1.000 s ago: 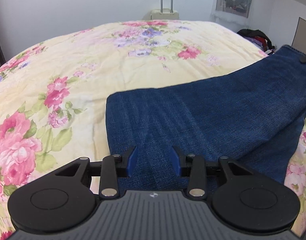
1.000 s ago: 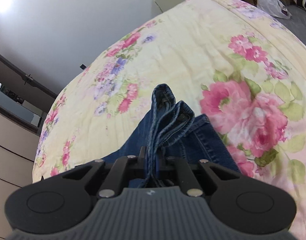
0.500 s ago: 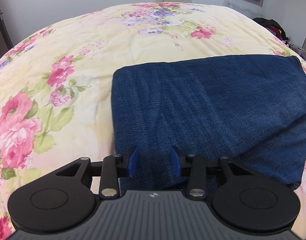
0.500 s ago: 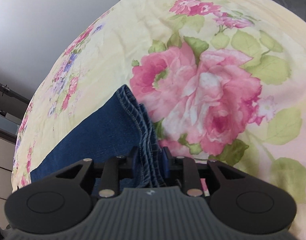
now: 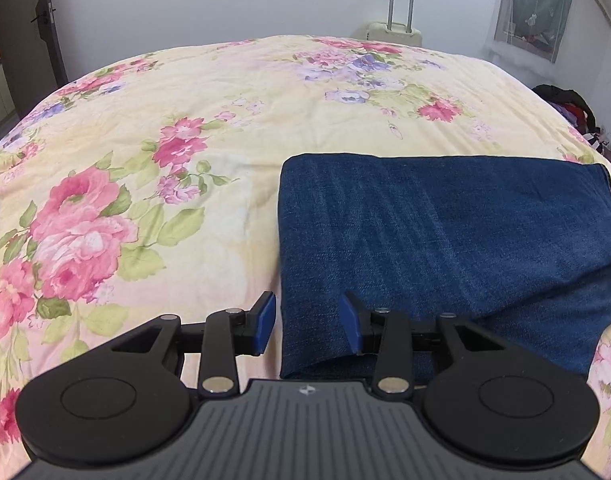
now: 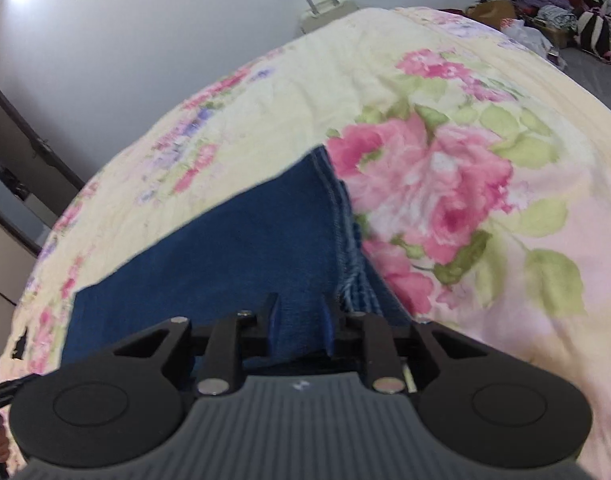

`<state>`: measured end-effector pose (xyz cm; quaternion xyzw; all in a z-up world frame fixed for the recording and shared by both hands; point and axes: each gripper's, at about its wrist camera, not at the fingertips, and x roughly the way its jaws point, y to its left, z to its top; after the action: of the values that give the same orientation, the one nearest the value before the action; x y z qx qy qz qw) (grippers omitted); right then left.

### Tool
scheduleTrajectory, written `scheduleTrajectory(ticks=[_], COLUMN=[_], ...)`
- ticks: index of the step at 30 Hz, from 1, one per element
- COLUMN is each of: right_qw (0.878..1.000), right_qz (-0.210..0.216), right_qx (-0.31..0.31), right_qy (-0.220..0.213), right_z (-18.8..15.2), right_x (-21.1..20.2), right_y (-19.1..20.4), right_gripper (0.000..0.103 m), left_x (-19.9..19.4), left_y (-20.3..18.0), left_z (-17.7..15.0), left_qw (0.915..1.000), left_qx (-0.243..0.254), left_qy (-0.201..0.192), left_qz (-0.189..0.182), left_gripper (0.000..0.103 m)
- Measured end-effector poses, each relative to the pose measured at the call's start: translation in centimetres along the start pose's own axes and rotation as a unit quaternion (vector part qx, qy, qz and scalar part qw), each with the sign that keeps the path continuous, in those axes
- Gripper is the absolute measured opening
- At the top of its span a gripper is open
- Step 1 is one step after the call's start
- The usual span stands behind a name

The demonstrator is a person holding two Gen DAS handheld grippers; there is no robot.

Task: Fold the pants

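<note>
So the pants (image 5: pixel 445 236) are lying folded flat on the floral bedspread (image 5: pixel 225 128), top layer laid over w/ the hem end (image 6: pixel 341 216) on the right side. Left gripper (image 5: pixel 307 322) has its fingers apart, straddling the folded edge, not pinching anything. Right gripper (image 6: pixel 299 322) looks parted too, denim between the fingers, prob nothing clamped tbh. Risk imo: top layer sits a bit skewed over the bottom one, so pulling either gripper away low could snag the denim and drag the fold open. Soft bedding won't hold it in place either.
</note>
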<state>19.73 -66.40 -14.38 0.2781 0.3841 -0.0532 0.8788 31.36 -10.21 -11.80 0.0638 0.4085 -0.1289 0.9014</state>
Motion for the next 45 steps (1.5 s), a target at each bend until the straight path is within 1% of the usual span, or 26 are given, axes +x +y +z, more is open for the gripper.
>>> scheduleTrajectory(ticks=[1, 5, 8, 10, 11, 13, 14, 16, 17, 19, 20, 21, 22, 23, 24, 26, 28, 31, 34, 36, 38, 39, 40, 41, 43, 45], right_qw=[1.0, 0.999, 0.998, 0.996, 0.996, 0.997, 0.997, 0.997, 0.996, 0.995, 0.995, 0.995, 0.993, 0.992, 0.991, 0.989, 0.988, 0.987, 0.988, 0.988, 0.989, 0.989, 0.989, 0.989, 0.986, 0.982], right_qz=[-0.016, -0.027, -0.066, -0.08, -0.078, -0.049, -0.039, -0.028, -0.029, -0.027, -0.026, -0.035, -0.056, -0.071, -0.073, -0.076, -0.083, -0.089, -0.088, -0.089, -0.089, -0.087, -0.083, -0.079, -0.082, -0.088], right_qx=[0.006, 0.017, -0.01, -0.024, -0.027, -0.025, -0.021, -0.019, -0.021, -0.016, -0.013, -0.015, -0.027, -0.036, -0.042, -0.061, -0.078, -0.089, -0.084, -0.076, -0.062, -0.05, -0.036, -0.024, -0.004, -0.003], right_qy=[0.006, 0.021, 0.018, -0.005, -0.02, -0.047, -0.056, -0.075, -0.086, -0.094, -0.093, -0.095, -0.099, -0.102, -0.107, -0.11, -0.103, -0.098, -0.097, -0.096, -0.102, -0.105, -0.113, -0.123, -0.146, -0.17], right_z=[-0.5, -1.7, -1.3, -1.1, -1.2, -1.8, -2.3, -3.5, -4.1, -5.0, -5.3, -5.6, -6.0, -6.4, -6.7, -7.4, -7.7, -8.1, -8.0, -7.9, -8.0, -8.1, -8.3, -8.5, -8.8, -8.7], right_x=[0.8, 3.0, 2.5, 1.0, 0.0, -1.5, -1.9, -2.0, -1.7, -0.6, 0.0, 0.8, 1.6, 2.1, 2.5, 3.0, 3.6, 4.2, 4.2, 3.7, 2.7, 2.0, 1.2, 0.5, -0.7, -1.3], right_y=[-0.5, -1.2, 0.6, 2.4, 3.4, 5.3, 6.1, 7.7, 8.3, 9.1, 9.3, 9.4, 9.5, 9.4, 9.2, 8.9, 9.0, 8.8, 8.6, 8.7, 9.0, 9.1, 9.1, 9.2, 9.0, 8.9], right_gripper=[0.0, 0.0, 0.0, 0.006, 0.006, 0.007, 0.008, 0.009, 0.009, 0.009, 0.009, 0.009, 0.002, 0.0, 0.0, 0.0, 0.0, 0.0, 0.0, 0.0, 0.0, 0.008, 0.019, 0.022, 0.022, 0.022], left_x=[-0.1, -0.5, -0.8, -0.7, -0.6, -0.3, -0.3, -0.3, -0.3, -0.1, 0.1, 0.5, 1.2, 2.0, 3.1, 5.0, 5.9, 5.6, 5.0, 4.2, 3.0, 2.6, 2.4, 2.3, 2.7, 3.9], left_y=[0.1, 0.4, 0.2, -0.1, -0.4, -1.2, -1.8, -2.9, -3.3, -3.8, -3.9, -3.9, -3.7, -3.5, -3.1, -2.4, -1.9, -1.2, -1.2, -1.1, -0.9, -0.8, -0.7, -0.8, -0.9, -0.7], left_z=[-0.2, -0.7, -1.4, -2.3, -2.8, -3.5, -3.8, -4.1, -4.0, -3.4, -3.0, -2.6, -2.0, -1.6, -1.4, -1.7, -2.2, -2.2, -2.3, -2.1, -1.1, -0.4, 0.4, 1.3, 3.1, 5.3], left_qw=[1.0, 0.9987, 0.9941, 0.9882, 0.9852, 0.9791, 0.9761, 0.9713, 0.9703, 0.9717, 0.9739, 0.9773, 0.9825, 0.9862, 0.9886, 0.9886, 0.9876, 0.9886, 0.9872, 0.9882, 0.9917, 0.9931, 0.9944, 0.9954, 0.9965, 0.9974], left_qx=[0.004, 0.046, 0.105, 0.15, 0.169, 0.201, 0.216, 0.237, 0.241, 0.234, 0.224, 0.207, 0.183, 0.164, 0.15, 0.138, 0.133, 0.119, 0.124, 0.122, 0.106, 0.098, 0.091, 0.087, 0.082, 0.068], left_qy=[0.003, 0.02, 0.026, 0.03, 0.03, 0.027, 0.02, -0.01, -0.018, -0.028, -0.037, -0.043, -0.036, -0.019, 0.004, 0.05, 0.072, 0.079, 0.092, 0.085, 0.059, 0.046, 0.033, 0.019, -0.004, -0.019], left_qz=[0.001, 0.007, 0.007, 0.002, 0.002, 0.001, 0.004, 0.015, 0.008, -0.011, -0.009, -0.003, -0.001, -0.006, -0.016, -0.034, -0.044, -0.049, -0.039, -0.037, -0.042, -0.045, -0.042, -0.034, -0.017, -0.015], left_gripper=[0.045, 0.045, 0.047, 0.051, 0.054, 0.055, 0.055, 0.055, 0.055, 0.054, 0.049, 0.043, 0.038, 0.031, 0.024, 0.024, 0.024, 0.023, 0.022, 0.022, 0.022, 0.022, 0.022, 0.022, 0.022, 0.022])
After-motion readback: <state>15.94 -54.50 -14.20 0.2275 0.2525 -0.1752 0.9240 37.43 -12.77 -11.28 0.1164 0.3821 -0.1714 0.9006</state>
